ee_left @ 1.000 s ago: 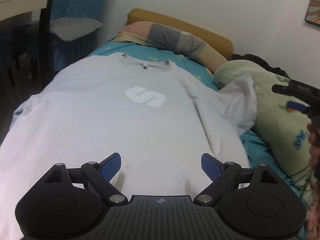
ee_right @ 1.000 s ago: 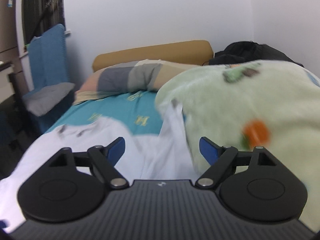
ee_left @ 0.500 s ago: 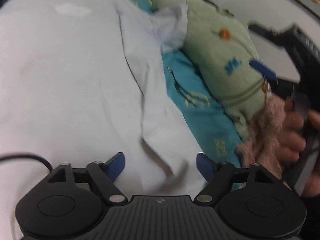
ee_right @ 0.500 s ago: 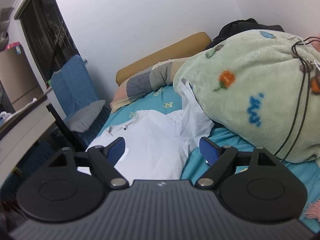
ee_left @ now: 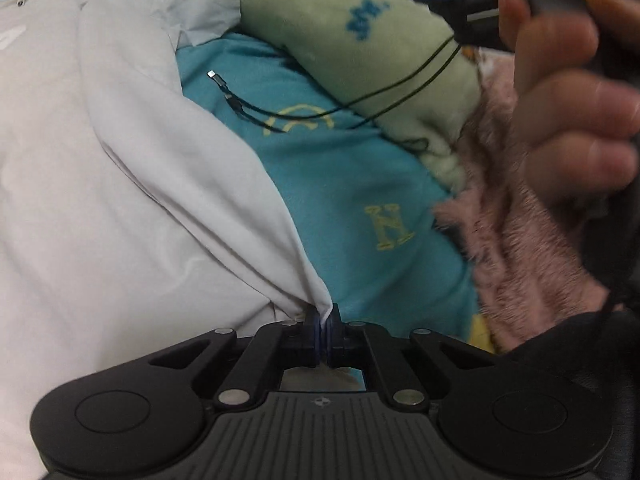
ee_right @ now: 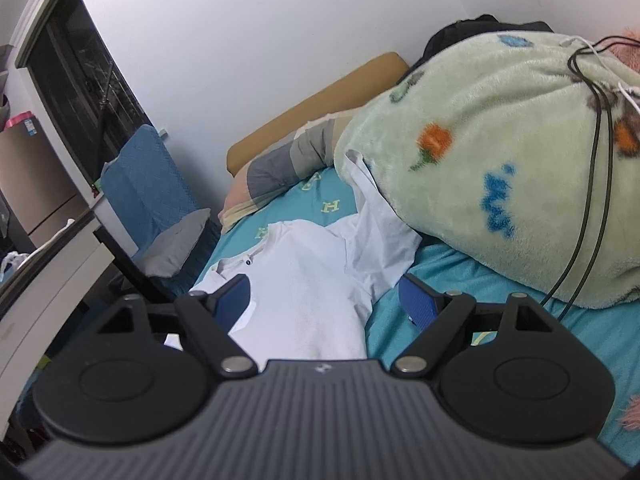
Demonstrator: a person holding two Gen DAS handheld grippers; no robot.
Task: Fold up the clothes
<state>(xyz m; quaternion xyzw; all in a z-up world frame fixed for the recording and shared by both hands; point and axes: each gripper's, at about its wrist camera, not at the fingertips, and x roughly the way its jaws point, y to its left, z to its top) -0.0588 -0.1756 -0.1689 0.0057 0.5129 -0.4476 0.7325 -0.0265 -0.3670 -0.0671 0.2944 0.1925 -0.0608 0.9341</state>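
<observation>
Teal bedsheet, printed with yellow letters, is the working surface, and on it the white T-shirt lies spread on its back with its collar toward the far pillow. Nearest the camera, the left gripper has its blue pads pressed together on the shirt's lower right hem corner, the cloth rising from the pinch in a soft tented ridge. That drape suggests thin, light, limp cotton that will sag and crease wherever it is unsupported, so corners and seams look like the sound places to hold; the shoulder by the right sleeve seems the natural second grip. Over the shirt's right side the right gripper hovers with fingers wide apart, holding nothing. Just beyond, thin black cables trail across the sheet. Farther back a plush green blanket lies heaped, the sleeve touching it, then a striped pillow and tan headboard.
</observation>
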